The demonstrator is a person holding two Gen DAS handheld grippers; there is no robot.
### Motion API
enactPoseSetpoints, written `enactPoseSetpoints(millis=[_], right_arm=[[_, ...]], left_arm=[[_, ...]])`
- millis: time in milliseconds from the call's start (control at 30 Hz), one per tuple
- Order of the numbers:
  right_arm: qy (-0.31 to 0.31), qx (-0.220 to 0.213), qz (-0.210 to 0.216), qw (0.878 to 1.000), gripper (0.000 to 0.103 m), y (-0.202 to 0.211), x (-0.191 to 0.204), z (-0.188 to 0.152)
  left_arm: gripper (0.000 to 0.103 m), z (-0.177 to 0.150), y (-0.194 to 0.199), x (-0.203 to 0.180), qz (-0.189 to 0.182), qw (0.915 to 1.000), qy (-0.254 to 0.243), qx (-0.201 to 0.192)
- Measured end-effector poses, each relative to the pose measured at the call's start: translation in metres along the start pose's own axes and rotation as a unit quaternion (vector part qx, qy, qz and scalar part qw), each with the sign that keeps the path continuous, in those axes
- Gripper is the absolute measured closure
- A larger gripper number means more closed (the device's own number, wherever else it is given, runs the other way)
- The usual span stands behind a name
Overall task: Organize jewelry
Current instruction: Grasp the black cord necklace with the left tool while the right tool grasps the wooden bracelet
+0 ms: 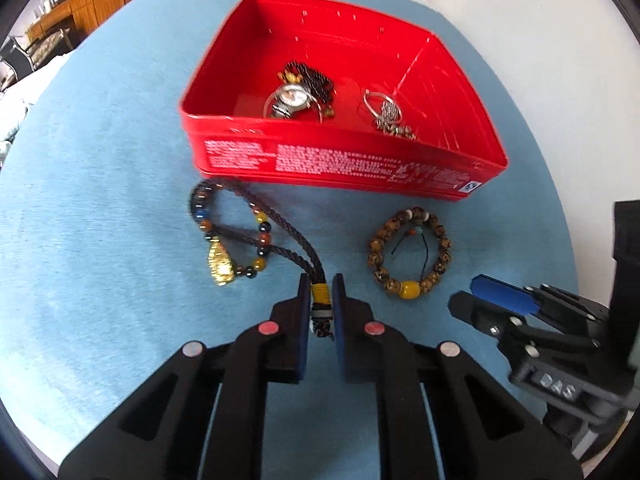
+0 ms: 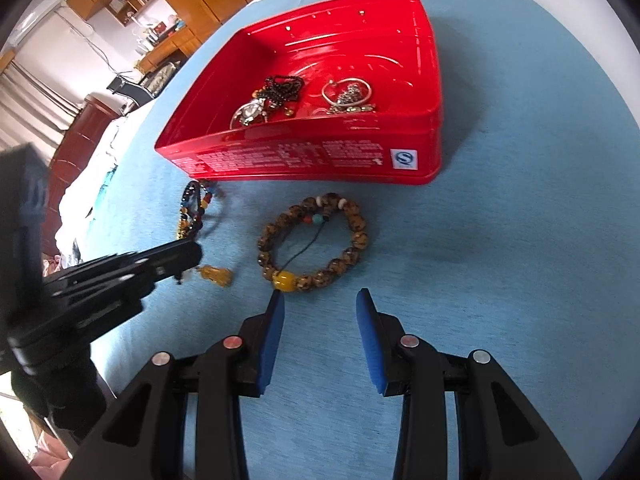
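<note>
Braided cord necklace, lying before the red tin, is pinched at its knot by the left hand-held gripper, the right spread; lift high so the pendant clears the rim.

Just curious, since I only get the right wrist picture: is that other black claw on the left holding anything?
Observer: Yes. In the left wrist view the left gripper is shut on the yellow-wrapped end of a dark braided cord.
Visitor: Where does that cord lead?
Observer: It runs away from the fingers, crosses the multicoloured bead strand and reaches almost to the front wall of the red tin.
</note>
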State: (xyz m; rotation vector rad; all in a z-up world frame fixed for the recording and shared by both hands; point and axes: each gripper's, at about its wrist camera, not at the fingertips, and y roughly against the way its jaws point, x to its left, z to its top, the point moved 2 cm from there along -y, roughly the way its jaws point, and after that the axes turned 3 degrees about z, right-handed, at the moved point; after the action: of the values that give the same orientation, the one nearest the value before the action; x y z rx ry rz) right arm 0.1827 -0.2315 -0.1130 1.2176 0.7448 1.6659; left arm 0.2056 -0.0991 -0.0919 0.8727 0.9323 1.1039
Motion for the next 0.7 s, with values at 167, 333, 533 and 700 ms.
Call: enactPoseSetpoints(millis=[167,333,533,700], right_arm=[[0.011,0.002,0.003,1.0,0.066,-0.004,0.013,0.004],[0.022,0.009,0.004,1.0,0.066,-0.011,0.027,0.01],[0.027,0.02,-0.003,0.999,0.066,-0.025,0.035,0.02],[0.029,0.033,-0.015,0.999,0.065,-0.039,0.038,0.026]], left_arm=[[0.094,-0.006,0.025,0.008,-0.003,0.9995,-0.001,-0.031],[0.094,-0.008,0.046,0.017,-0.005,0.9986,-0.001,-0.053],[0.094,-0.01,0.059,0.034,0.0,0.9978,0.008,-0.066],[0.094,-0.008,0.069,0.047,-0.003,0.9963,0.019,-0.084]])
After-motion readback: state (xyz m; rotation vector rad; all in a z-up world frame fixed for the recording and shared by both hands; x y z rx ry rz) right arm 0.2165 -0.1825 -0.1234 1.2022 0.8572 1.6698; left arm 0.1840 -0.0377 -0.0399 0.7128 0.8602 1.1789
